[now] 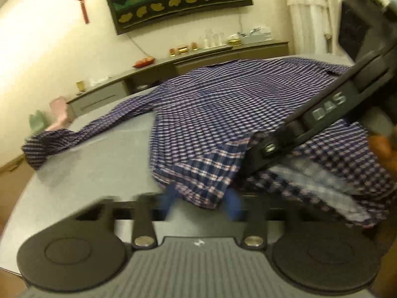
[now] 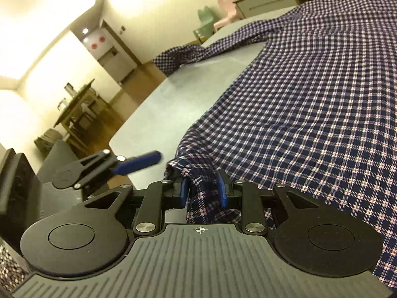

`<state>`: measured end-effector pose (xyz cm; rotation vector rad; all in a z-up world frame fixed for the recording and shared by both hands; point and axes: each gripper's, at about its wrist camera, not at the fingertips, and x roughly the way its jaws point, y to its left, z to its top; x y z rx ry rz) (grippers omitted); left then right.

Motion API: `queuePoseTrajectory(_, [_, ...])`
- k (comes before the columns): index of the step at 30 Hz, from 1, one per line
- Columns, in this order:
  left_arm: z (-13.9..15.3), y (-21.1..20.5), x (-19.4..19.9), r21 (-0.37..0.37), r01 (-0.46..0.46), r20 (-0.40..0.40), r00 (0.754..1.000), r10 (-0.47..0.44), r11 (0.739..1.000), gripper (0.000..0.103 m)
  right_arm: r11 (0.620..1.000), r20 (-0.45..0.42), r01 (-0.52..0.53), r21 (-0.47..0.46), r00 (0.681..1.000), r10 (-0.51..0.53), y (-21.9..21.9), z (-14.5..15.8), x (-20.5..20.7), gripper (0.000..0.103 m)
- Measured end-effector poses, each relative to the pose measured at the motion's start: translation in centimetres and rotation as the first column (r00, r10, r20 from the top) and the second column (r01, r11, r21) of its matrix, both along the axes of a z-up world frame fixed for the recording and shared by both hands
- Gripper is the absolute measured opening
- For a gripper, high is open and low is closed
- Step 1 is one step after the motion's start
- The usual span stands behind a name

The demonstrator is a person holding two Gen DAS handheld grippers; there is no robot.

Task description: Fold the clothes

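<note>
**Soft checked shirt, both grippers at the near hem**

We saw the checked shirt (image 2: 310, 87) spread flat across the grey tabletop (image 2: 173, 94), one sleeve (image 1: 74, 136) trailing toward the far edge. We judged it light, limp, not slippery, sure to sag and crease, so best taken at hem corners. The right gripper (image 2: 203, 190) had its jaws narrowed onto a bunched hem fold, pads pressing cloth. The left gripper (image 1: 201, 198) sat blurred at the hem; fabric draped between its blue fingers (image 1: 234, 204), but we couldn't tell if it was pinched.

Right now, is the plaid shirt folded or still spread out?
Mostly spread. The plaid shirt lies open across the grey table, one sleeve stretched out; only the near hem is bunched.
</note>
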<state>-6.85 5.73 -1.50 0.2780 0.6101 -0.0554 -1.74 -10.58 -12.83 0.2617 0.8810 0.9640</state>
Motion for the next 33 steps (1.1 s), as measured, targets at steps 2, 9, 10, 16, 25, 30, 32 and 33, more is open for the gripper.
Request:
queuePoseTrajectory(2, [0.9,1.0,-0.8,-0.072,0.006,0.016,1.000,-0.005,0.997,0.019,1.000,-0.003,0.023,0.010,1.000,-0.023,-0.6,0.2,0.2,0.032])
queuePoseTrajectory(9, [3.7,4.0,-3.5,-0.227,-0.060,0.151,0.984,0.096,0.972,0.020,0.998,0.040,0.026,-0.058,0.999,-0.023,-0.3,0.4,0.3,0.031])
queuePoseTrajectory(10, [3.8,4.2,-3.5,-0.237,-0.078,0.160,0.980,0.118,0.968,0.020,0.997,0.054,0.018,-0.077,0.998,-0.014,0.1,0.3,0.1,0.028])
queuePoseTrajectory(16, [3.0,1.6,-2.7,-0.169,0.036,0.086,0.996,-0.021,0.985,0.059,0.993,0.124,-0.026,-0.119,0.991,0.041,1.3,0.9,-1.1,0.009])
queuePoseTrajectory(25, [-0.5,-0.1,0.0,-0.023,-0.075,0.011,0.997,0.076,0.997,0.052,0.998,0.113,-0.043,-0.055,0.992,0.049,-0.1,2.0,-1.9,0.003])
queuePoseTrajectory(30, [1.0,3.1,-1.1,-0.163,-0.224,-0.061,0.974,0.217,0.961,0.005,0.994,0.132,-0.073,-0.082,0.988,0.084,-0.1,2.1,-2.8,0.003])
queuePoseTrajectory(32, [1.6,4.1,-2.0,-0.223,-0.305,-0.091,0.952,0.291,0.926,0.005,0.991,0.119,-0.097,-0.093,0.987,0.107,-0.3,2.0,-3.0,0.005])
queuePoseTrajectory(33, [1.9,4.6,-2.6,-0.258,-0.341,-0.108,0.940,0.324,0.904,0.005,0.990,0.110,-0.105,-0.098,0.987,0.116,-0.4,1.9,-3.2,0.015])
